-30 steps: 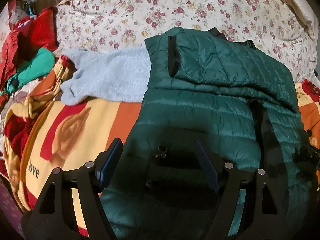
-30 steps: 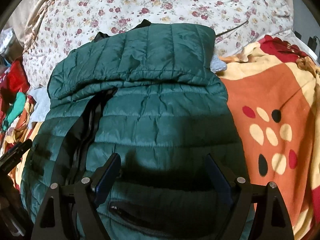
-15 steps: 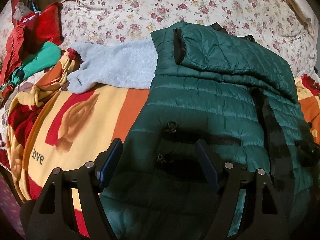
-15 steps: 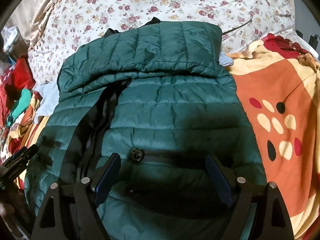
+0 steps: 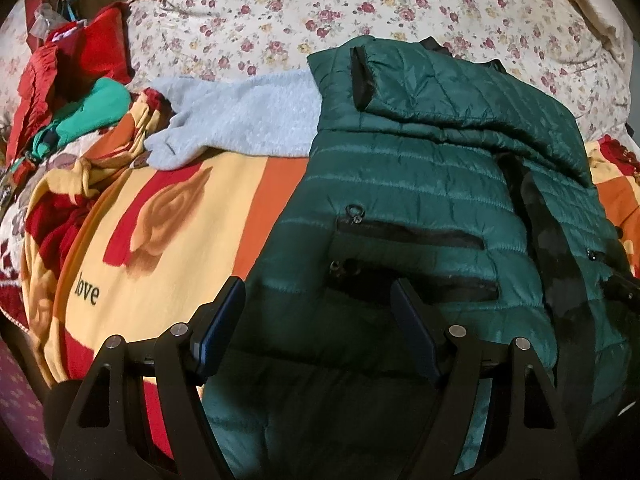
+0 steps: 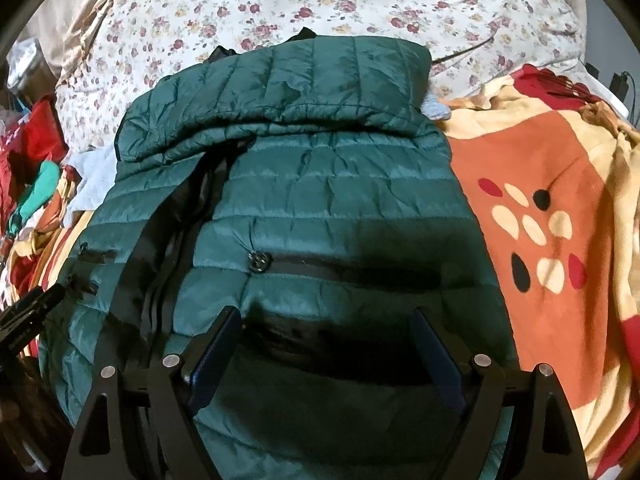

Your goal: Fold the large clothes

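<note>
A dark green quilted puffer jacket [image 5: 420, 184] lies front up on the bed, its sleeves folded across the upper part. It also fills the middle of the right wrist view [image 6: 320, 200]. My left gripper [image 5: 318, 300] is open and empty, over the jacket's lower left part near its pocket zippers [image 5: 400, 236]. My right gripper [image 6: 326, 330] is open and empty, over the lower right part below a pocket zipper [image 6: 320, 268]. The left gripper's tip shows at the left edge of the right wrist view [image 6: 32, 308].
The jacket rests on an orange, yellow and red blanket [image 5: 168, 248] [image 6: 540, 208]. A grey fleece garment [image 5: 240, 120] lies left of the jacket. A floral quilt [image 5: 320, 8] covers the far bed. Red and green clothes [image 5: 80, 92] are piled at far left.
Both grippers have drawn back toward the jacket's hem, so more of the lower jacket and its pocket zippers has come into view. Both stay open. The jacket has not moved.
</note>
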A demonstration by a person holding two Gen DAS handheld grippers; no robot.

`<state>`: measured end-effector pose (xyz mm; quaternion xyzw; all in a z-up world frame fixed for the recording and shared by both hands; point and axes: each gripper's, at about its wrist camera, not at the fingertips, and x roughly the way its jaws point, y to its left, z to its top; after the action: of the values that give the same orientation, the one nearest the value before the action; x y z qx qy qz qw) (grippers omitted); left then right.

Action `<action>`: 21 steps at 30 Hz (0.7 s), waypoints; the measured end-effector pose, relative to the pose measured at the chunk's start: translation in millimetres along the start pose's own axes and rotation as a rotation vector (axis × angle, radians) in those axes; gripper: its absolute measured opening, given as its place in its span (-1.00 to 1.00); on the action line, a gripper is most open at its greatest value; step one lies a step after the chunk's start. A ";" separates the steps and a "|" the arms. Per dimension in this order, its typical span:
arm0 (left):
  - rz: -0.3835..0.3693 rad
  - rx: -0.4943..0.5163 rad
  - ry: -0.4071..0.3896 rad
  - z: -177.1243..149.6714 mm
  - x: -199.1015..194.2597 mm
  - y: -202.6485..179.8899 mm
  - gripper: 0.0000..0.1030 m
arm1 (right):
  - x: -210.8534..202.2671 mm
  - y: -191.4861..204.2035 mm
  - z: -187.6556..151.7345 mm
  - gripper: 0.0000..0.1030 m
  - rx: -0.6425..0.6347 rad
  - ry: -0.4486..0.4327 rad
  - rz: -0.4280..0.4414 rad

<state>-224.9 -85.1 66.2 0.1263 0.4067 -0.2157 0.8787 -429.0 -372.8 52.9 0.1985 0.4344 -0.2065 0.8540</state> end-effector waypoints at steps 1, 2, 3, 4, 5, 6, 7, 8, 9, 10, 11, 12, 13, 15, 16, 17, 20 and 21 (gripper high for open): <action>0.000 -0.002 0.004 -1.8 0.3 0.9 0.47 | -0.6 -0.9 -1.7 0.64 0.003 -0.003 -0.003; 0.001 -0.003 0.010 -3.6 0.7 1.7 0.47 | -1.1 -1.7 -3.2 0.64 0.004 -0.004 -0.003; 0.000 -0.002 0.014 -4.8 1.0 2.5 0.47 | -1.4 -2.6 -4.6 0.64 0.005 -0.002 -0.001; 0.000 -0.003 0.019 -5.8 1.4 3.0 0.47 | -1.8 -3.0 -5.4 0.65 0.005 -0.001 0.000; -0.002 -0.003 0.023 -7.0 1.4 3.3 0.47 | -2.7 -3.6 -6.4 0.65 0.005 -0.001 0.000; -0.004 -0.003 0.026 -8.0 1.3 3.6 0.47 | -3.7 -4.2 -7.0 0.65 0.006 -0.002 -0.003; -0.004 -0.002 0.025 -8.9 0.8 4.1 0.47 | -5.1 -5.1 -7.6 0.65 0.010 -0.004 -0.006; -0.002 -0.001 0.024 -9.6 0.3 4.4 0.47 | -6.3 -6.3 -7.9 0.65 0.015 -0.006 -0.006; -0.002 -0.001 0.025 -10.1 0.0 4.7 0.47 | -7.2 -7.8 -7.9 0.65 0.019 -0.007 -0.005; -0.003 0.000 0.027 -10.9 -0.1 5.3 0.47 | -8.4 -9.4 -8.3 0.65 0.025 -0.006 -0.003; -0.004 -0.001 0.028 -11.5 -0.4 5.7 0.47 | -9.5 -11.1 -8.9 0.65 0.029 -0.006 -0.003; -0.006 -0.002 0.029 -12.2 -0.7 6.1 0.47 | -10.0 -11.9 -9.5 0.65 0.031 -0.005 -0.005; -0.006 -0.001 0.029 -13.1 -1.0 6.4 0.47 | -10.7 -12.7 -10.5 0.65 0.029 -0.005 -0.007; -0.005 0.003 0.032 -14.7 -1.1 6.3 0.47 | -11.5 -12.6 -12.6 0.65 0.020 0.001 -0.013; -0.004 0.006 0.033 -15.3 -1.3 6.3 0.47 | -11.7 -12.4 -13.7 0.65 0.014 0.005 -0.015; -0.004 0.008 0.033 -15.8 -1.4 6.3 0.47 | -12.1 -12.1 -14.8 0.65 0.009 0.008 -0.017; -0.006 0.012 0.035 -17.0 -1.9 6.7 0.47 | -14.3 -12.5 -16.9 0.65 0.002 0.009 -0.022; -0.008 0.012 0.036 -17.4 -1.9 7.3 0.47 | -14.7 -13.1 -17.6 0.65 0.003 0.010 -0.024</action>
<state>-234.0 -71.2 56.9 0.1337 0.4215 -0.2194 0.8697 -455.3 -372.0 53.3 0.1955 0.4407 -0.2166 0.8489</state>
